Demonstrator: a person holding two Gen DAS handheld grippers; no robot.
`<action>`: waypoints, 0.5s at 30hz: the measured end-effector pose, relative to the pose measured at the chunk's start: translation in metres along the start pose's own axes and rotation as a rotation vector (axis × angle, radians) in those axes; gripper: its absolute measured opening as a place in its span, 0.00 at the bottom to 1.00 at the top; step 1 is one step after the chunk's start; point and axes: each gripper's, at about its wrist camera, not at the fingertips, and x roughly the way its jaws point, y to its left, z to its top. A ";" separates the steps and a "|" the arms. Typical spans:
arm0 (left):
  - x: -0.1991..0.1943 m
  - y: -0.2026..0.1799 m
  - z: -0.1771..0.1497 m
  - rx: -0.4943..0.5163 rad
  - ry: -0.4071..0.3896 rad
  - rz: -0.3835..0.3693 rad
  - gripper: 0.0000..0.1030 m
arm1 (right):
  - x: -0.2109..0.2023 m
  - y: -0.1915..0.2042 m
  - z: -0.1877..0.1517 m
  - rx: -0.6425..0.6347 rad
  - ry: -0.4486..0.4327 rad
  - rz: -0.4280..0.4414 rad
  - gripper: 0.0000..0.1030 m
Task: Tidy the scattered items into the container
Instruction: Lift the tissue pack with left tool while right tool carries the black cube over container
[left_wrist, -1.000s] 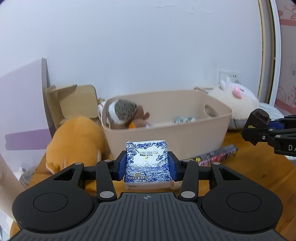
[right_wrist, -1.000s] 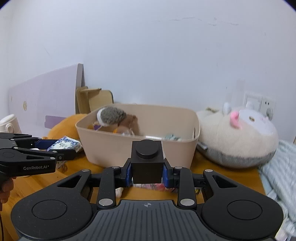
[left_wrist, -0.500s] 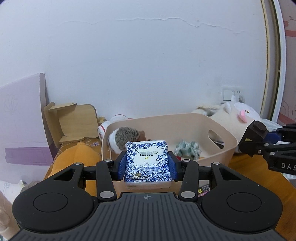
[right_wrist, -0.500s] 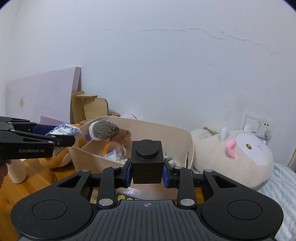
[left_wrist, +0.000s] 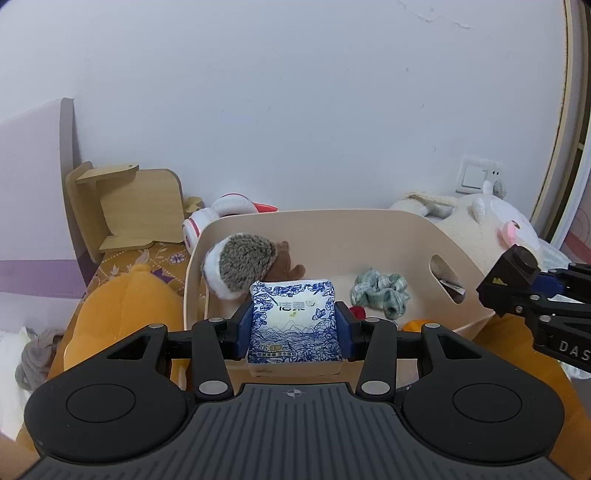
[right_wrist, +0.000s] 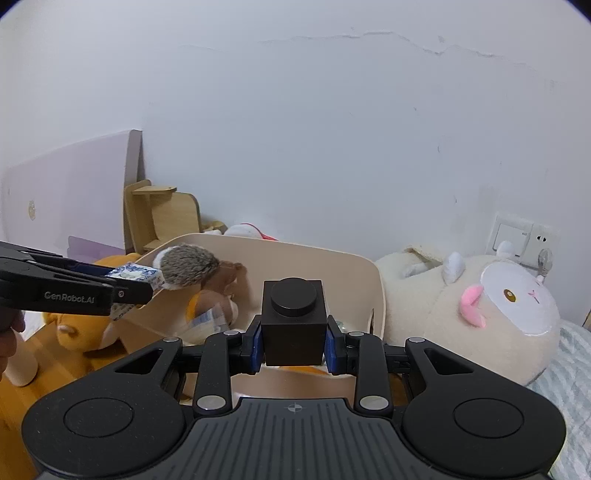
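Note:
My left gripper (left_wrist: 293, 325) is shut on a blue-and-white tissue pack (left_wrist: 293, 317) and holds it over the near rim of the beige bin (left_wrist: 332, 221). The pack also shows in the right wrist view (right_wrist: 136, 277). My right gripper (right_wrist: 294, 341) is shut on a black cube with a round stud (right_wrist: 294, 325), above the bin's near right side (right_wrist: 376, 280); the cube also shows in the left wrist view (left_wrist: 511, 273). Inside the bin lie a hedgehog plush (left_wrist: 240, 264), a green checked scrunchie (left_wrist: 380, 295) and small orange and red items.
An orange plush (left_wrist: 122, 314) lies left of the bin. A cream cow plush (right_wrist: 480, 310) lies to its right, on striped bedding. A wooden stand (left_wrist: 125, 206) and white-pink headphones (left_wrist: 221, 221) are behind the bin, by the wall. A lilac board (right_wrist: 70, 199) leans at the left.
Both grippers have risen and moved forward toward the bin with their loads. The bin's inside now shows from above.

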 end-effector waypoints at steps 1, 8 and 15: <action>0.003 -0.001 0.002 0.001 0.004 0.001 0.45 | 0.004 -0.002 0.002 0.004 0.005 0.000 0.28; 0.027 -0.011 0.010 0.033 0.024 0.031 0.45 | 0.034 -0.006 0.008 0.008 0.043 -0.002 0.28; 0.057 -0.014 0.014 0.030 0.110 -0.001 0.45 | 0.063 -0.009 0.008 -0.006 0.116 0.021 0.28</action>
